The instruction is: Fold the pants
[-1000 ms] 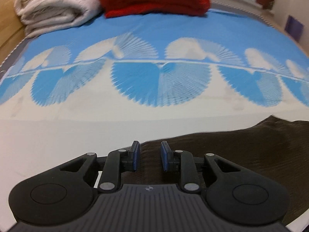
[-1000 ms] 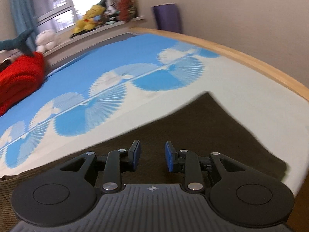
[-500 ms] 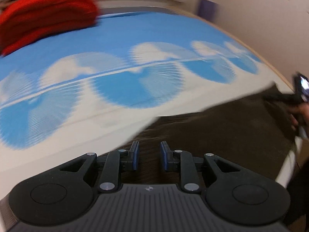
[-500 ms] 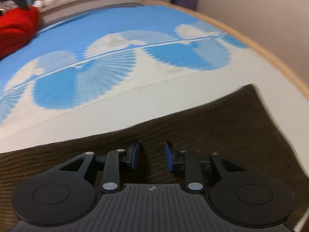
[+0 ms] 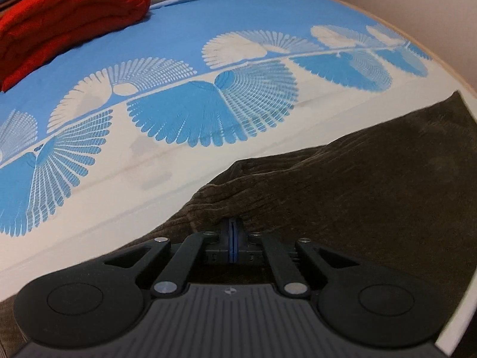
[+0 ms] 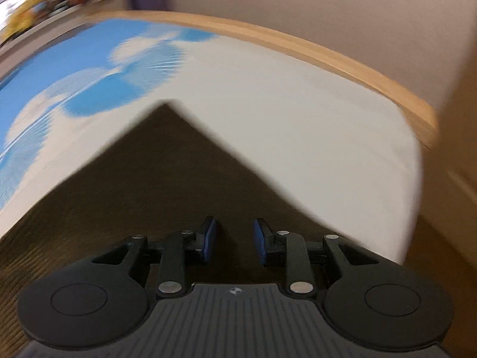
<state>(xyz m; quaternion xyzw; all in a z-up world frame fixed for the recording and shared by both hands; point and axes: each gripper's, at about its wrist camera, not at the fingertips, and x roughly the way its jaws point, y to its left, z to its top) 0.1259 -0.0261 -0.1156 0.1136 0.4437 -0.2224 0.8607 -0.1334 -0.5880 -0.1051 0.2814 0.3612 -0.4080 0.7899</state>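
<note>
The left hand-held gripper [image 5: 232, 232] is clamped on a ridge of the dark brown corduroy pants [image 5: 357, 185] — bunched at 12 o'clock ahead of it — on the blue-and-white fan-patterned bed sheet [image 5: 179, 29]. The right hand-held gripper [image 6: 234, 243] hovers over them, its 2 blue pads [image 6: 210, 238] parted.

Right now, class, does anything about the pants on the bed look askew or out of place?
Yes. The dark brown corduroy pants are bunched into a raised ridge where the left claw pinches them; elsewhere they lie flat. The right claw hovers open.

Bed [image 5: 268, 155], brown pants [image 5: 372, 185], red blanket [image 5: 68, 15]
</note>
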